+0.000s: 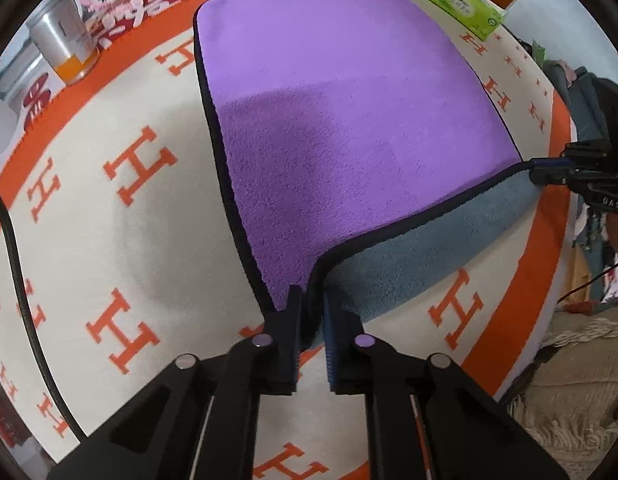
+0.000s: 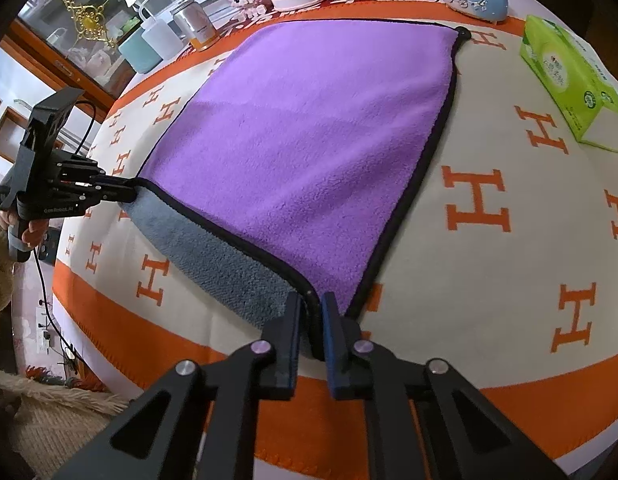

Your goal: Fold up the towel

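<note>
left gripper (image 1: 311, 308) pinched purple towel (image 1: 349, 120) corner, frame bottom | right gripper (image 2: 311, 306) clamped other near corner | grey underside (image 2: 221, 256) lifted

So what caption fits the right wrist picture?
Right gripper and left gripper lift the purple towel's near corners.

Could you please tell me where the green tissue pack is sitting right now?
The green tissue pack lies on the tablecloth to the right of the towel, toward the far right in both wrist views, apart from the towel's edge.
</note>
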